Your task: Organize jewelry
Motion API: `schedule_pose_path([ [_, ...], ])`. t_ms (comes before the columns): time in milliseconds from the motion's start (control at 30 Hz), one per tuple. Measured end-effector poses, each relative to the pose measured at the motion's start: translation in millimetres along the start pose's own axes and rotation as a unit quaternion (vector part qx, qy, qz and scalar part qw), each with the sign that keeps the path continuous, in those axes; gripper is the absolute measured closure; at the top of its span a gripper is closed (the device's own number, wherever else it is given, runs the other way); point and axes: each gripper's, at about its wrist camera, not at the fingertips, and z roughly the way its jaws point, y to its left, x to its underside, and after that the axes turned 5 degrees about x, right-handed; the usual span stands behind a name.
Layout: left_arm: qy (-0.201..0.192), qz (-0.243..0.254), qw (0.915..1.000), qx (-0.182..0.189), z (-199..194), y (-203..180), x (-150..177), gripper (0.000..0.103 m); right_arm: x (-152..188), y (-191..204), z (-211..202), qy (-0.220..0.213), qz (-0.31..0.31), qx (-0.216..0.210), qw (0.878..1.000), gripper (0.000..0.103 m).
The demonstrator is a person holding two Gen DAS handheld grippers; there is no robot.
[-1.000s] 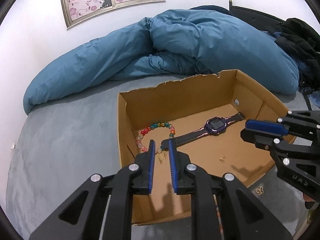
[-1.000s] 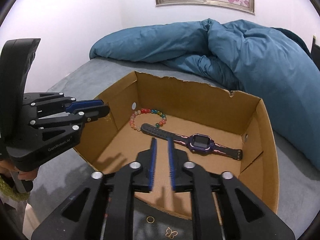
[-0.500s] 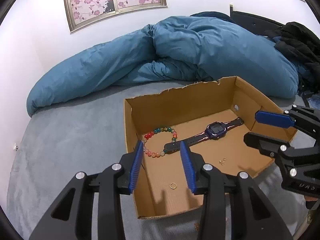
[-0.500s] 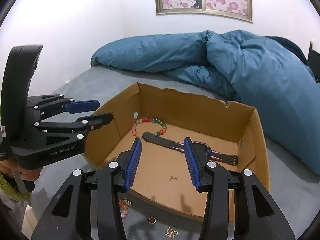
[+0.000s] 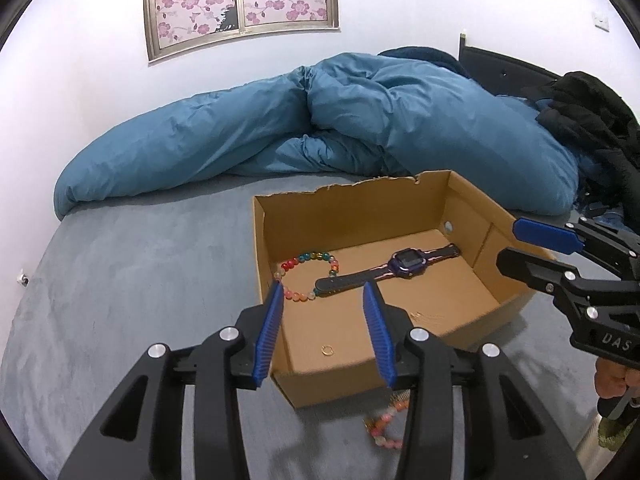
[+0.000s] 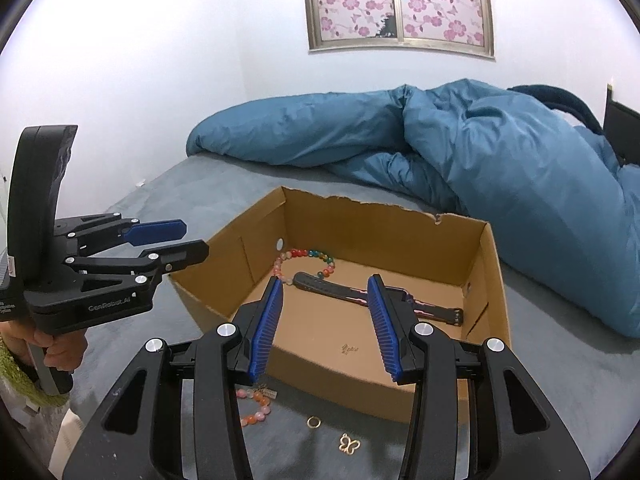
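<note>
With both my left gripper opening and right gripper spread, empty, I should approach the pink beaded bracelet low, straddling its beads.

1 cardboard box. In it: 1 multicolour bead bracelet at 10 o'clock, 1 purple smartwatch mid, 1 gold ring, 1 small gold chain piece. On bed at 6 o'clock, outside box: 1 pink bead bracelet, 1 gold ring, 1 butterfly charm. 2 tongs: left, right.
</note>
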Motion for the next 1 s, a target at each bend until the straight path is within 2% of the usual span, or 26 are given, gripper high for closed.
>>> schedule_pose_path([
  [467,-0.004,-0.017,0.9993,0.033,-40.1,-10.5,46.0,0.062,23.5,19.1,-35.0,-0.01,-0.005,-0.025,1.0,0.06],
  [733,0.001,0.002,0.9994,0.035,-47.6,-20.9,73.8,0.062,49.3,20.1,-38.9,0.008,-0.012,-0.028,1.0,0.06],
  [1000,0.017,0.023,0.999,0.036,-39.5,-32.8,103.6,0.062,81.9,1.8,-32.5,0.048,-0.015,-0.013,0.999,0.06],
])
